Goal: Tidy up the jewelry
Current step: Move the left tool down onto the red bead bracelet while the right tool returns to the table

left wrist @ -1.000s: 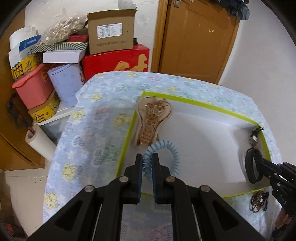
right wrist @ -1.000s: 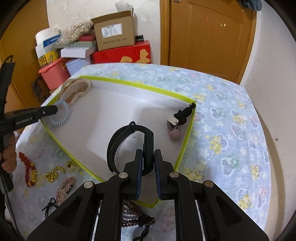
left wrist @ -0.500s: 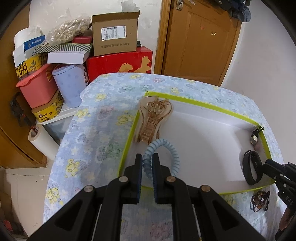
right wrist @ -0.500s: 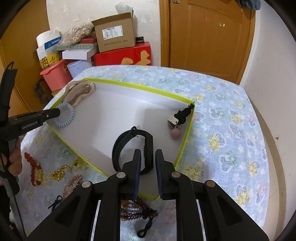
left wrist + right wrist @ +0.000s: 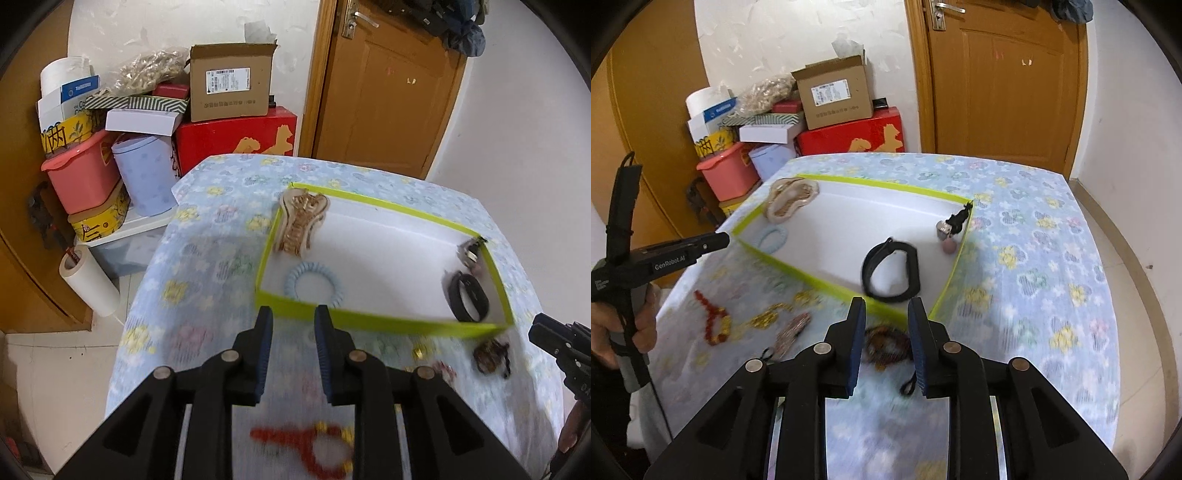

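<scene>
Nearest, both grippers hover empty with their jaws spread apart, short of the green-rimmed tray (image 5: 798, 271). Just ahead of and below the right gripper (image 5: 884, 314), almost between its jaws, lies a dark brown beaded bracelet (image 5: 886, 345) bunched in a loose heap on the flowered cloth of the surface (image 5: 1052, 295), with a black cord trailing toward the camera; it is blurred, so its long axis cannot be told. The right gripper is plainly the nearer one to it. Below the left gripper (image 5: 293, 317) lies a red beaded bracelet (image 5: 299, 443) with gold pieces, stretched roughly left to right across that view. Further left in the right wrist view lie a gold chain (image 5: 768, 315) and a pink-brown hair clip (image 5: 792, 330). Beyond, inside the tray, rest a black wristband (image 5: 890, 271), a pale blue coil hair tie (image 5: 314, 284), a beige claw clip (image 5: 301, 225) and a small black-corded charm (image 5: 951, 229) in the far corner.
</scene>
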A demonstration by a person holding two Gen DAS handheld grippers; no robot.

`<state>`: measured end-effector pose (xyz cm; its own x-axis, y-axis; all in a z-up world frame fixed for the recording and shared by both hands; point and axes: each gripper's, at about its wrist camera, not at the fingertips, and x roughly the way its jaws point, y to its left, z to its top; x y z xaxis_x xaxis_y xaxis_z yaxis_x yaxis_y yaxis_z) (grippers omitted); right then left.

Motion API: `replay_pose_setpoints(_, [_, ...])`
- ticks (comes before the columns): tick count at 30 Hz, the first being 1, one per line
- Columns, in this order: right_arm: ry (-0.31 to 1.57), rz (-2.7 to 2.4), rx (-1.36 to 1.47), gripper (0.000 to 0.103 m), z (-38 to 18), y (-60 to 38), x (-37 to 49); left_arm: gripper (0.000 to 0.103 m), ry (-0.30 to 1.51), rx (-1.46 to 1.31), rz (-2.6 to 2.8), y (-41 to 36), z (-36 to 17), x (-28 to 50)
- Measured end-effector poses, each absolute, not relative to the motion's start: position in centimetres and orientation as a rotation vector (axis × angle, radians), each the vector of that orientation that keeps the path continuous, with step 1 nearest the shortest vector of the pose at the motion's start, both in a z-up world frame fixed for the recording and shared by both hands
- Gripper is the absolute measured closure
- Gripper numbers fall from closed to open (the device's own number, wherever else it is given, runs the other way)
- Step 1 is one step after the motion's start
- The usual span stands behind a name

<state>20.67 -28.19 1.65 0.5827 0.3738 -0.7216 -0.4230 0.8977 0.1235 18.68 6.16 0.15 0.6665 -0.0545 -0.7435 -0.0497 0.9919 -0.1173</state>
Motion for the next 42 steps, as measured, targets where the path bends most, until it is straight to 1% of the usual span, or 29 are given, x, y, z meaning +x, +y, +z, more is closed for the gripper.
replay_pose_setpoints(12, [0.795, 0.505, -0.033, 0.079, 2.8, -29.5, 13.8, 0.079, 0.798, -0.139, -0.016, 6.4, 1.2, 10.2])
replay_pose_setpoints(20, [0.827, 0.503, -0.004, 0.079, 2.0, -30.8, 11.4, 0.079, 0.794, -0.154, -0.036, 6.2, 1.2, 6.8])
replay_pose_setpoints(32, [0.849, 0.525, -0.008, 0.078, 1.2, -30.6, 10.6, 0.078, 0.824, -0.162, -0.054, 5.5, 0.0, 6.4])
replay_pose_setpoints(35, [0.851, 0.523, -0.006, 0.069, 1.1, -30.6, 10.8, 0.077, 0.829, -0.167, -0.057, 5.5, -0.4, 6.6])
replay_pose_setpoints(36, [0.853, 0.522, -0.004, 0.067, 1.0, -30.6, 10.9, 0.075, 0.831, -0.169, -0.059, 5.5, -0.5, 6.8])
replay_pose_setpoints(37, [0.855, 0.52, -0.002, 0.066, 0.9, -30.6, 11.0, 0.072, 0.833, -0.172, -0.06, 5.5, -0.6, 6.9])
replay_pose_setpoints(39, [0.859, 0.517, -0.002, 0.066, 0.7, -30.6, 11.3, 0.07, 0.837, -0.179, -0.063, 5.6, -1.0, 7.2])
replay_pose_setpoints(42, [0.865, 0.515, -0.004, 0.066, 0.5, -30.4, 11.6, 0.07, 0.848, -0.19, -0.061, 5.8, -1.4, 8.0])
